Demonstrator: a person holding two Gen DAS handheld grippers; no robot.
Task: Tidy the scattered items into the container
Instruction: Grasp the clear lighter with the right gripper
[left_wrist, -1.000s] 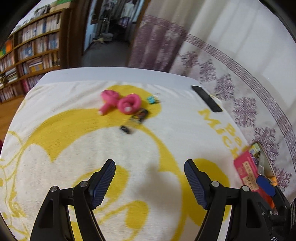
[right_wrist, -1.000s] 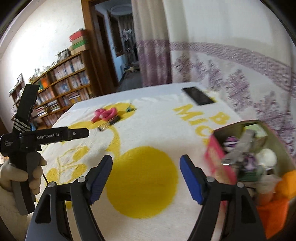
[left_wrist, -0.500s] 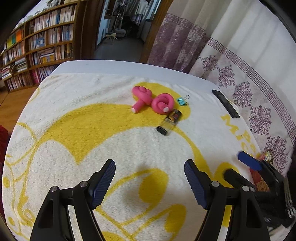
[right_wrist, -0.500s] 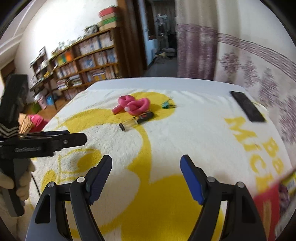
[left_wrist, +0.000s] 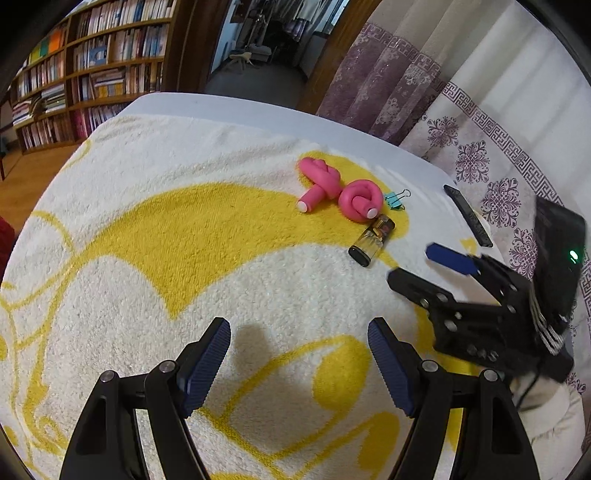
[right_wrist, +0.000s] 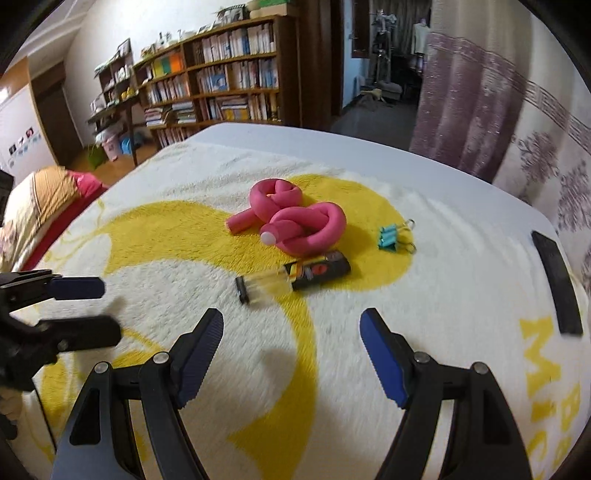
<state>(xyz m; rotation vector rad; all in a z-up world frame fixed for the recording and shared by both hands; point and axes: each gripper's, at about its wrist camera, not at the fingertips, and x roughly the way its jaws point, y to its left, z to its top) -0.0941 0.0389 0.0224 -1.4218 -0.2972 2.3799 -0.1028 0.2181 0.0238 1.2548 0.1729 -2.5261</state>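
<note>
A knotted pink foam roller (left_wrist: 341, 188) (right_wrist: 295, 219) lies on the white and yellow towel (left_wrist: 147, 258) (right_wrist: 443, 295). Beside it rest a small clear bottle with a black label (left_wrist: 372, 240) (right_wrist: 295, 278) and a teal binder clip (left_wrist: 395, 199) (right_wrist: 393, 236). My left gripper (left_wrist: 299, 350) hovers open over bare towel, well short of these items. My right gripper (right_wrist: 291, 343) is open too, just short of the bottle, nothing between its fingers. Each gripper appears at the edge of the other's view: the right one (left_wrist: 436, 264), the left one (right_wrist: 79, 306). No container is in view.
A black flat phone (left_wrist: 467, 216) (right_wrist: 557, 284) lies near the towel's right edge. Patterned curtains (left_wrist: 498, 155) hang to the right. Bookshelves (right_wrist: 221, 81) and a doorway stand beyond the far edge. A striped pillow (right_wrist: 33, 206) lies at the left.
My right gripper swept left from the filled box toward the pink roller and bottle; the box left its view. The left gripper shifted a little and the items now sit further right in its view.
</note>
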